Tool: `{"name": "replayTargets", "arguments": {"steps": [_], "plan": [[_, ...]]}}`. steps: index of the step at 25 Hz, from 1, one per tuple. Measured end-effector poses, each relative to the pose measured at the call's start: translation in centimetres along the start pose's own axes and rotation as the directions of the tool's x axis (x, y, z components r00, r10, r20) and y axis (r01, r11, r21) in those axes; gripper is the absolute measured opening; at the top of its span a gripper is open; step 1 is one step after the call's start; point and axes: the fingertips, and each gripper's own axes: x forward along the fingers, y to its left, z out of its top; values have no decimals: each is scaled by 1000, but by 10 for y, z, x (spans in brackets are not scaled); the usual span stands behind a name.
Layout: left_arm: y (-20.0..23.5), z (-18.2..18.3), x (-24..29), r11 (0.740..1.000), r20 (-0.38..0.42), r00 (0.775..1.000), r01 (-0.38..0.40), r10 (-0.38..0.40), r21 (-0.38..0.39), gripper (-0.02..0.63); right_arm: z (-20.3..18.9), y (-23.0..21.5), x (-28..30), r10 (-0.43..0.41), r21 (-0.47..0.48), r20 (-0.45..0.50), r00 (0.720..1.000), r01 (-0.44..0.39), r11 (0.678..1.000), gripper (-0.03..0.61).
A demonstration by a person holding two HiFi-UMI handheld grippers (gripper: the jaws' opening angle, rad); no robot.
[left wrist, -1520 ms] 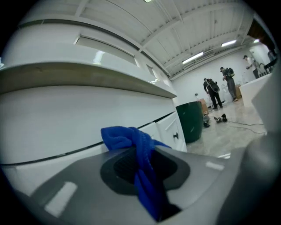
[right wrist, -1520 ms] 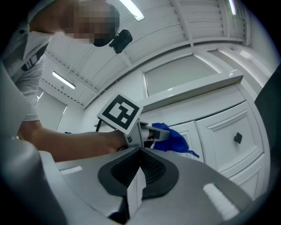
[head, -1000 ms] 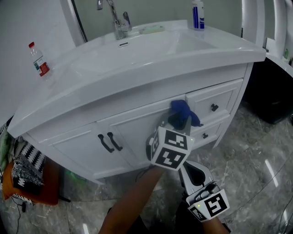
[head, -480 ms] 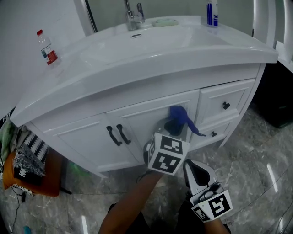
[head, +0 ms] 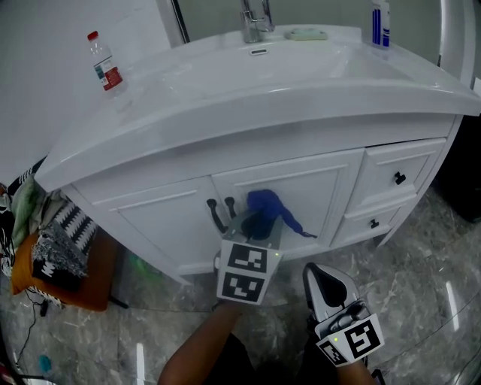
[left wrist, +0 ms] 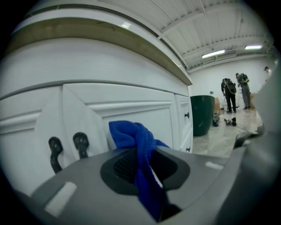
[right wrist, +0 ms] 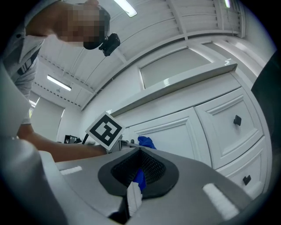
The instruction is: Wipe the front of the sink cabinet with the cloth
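The white sink cabinet (head: 319,184) fills the head view. My left gripper (head: 259,219) is shut on a bunched blue cloth (head: 264,203) and holds it against the right-hand door, just right of the two black door handles (head: 218,214). In the left gripper view the cloth (left wrist: 131,134) bulges out of the shut jaws (left wrist: 145,171), with the handles (left wrist: 66,147) to its left. My right gripper (head: 322,274) hangs lower and to the right, away from the cabinet, jaws shut (right wrist: 136,180). A thin blue and white sliver shows at their seam; I cannot tell what it is.
On the countertop stand a water bottle (head: 104,62), a faucet (head: 255,15), a soap dish (head: 306,32) and a blue-white bottle (head: 379,22). Two drawers with black knobs (head: 399,178) sit right of the doors. An orange stool with clutter (head: 60,259) stands left. People stand far off (left wrist: 230,92).
My left gripper has slid the cloth leftward across the cabinet front, from beside the drawers to just right of the door handles. The right gripper stays low.
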Motion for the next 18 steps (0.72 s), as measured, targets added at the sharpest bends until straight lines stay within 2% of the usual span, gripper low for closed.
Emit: {"name": "replayTargets", "arguments": {"steps": [4, 10, 16, 18], "plan": [[15, -10, -13, 1000, -14, 1000, -13, 13, -19, 74, -2, 16, 11, 25, 6, 1, 1000, -25, 1000, -2], [36, -20, -44, 999, -24, 999, -43, 43, 8, 74, -7, 33, 18, 52, 13, -4, 999, -52, 999, 0], [51, -34, -66, 999, -44, 998, -44, 43, -27, 75, -12, 41, 25, 60, 36, -5, 998, -60, 998, -2], [63, -39, -73, 996, -42, 997, -69, 67, -51, 75, -12, 47, 27, 74, 35, -8, 997, -74, 997, -2]]}}
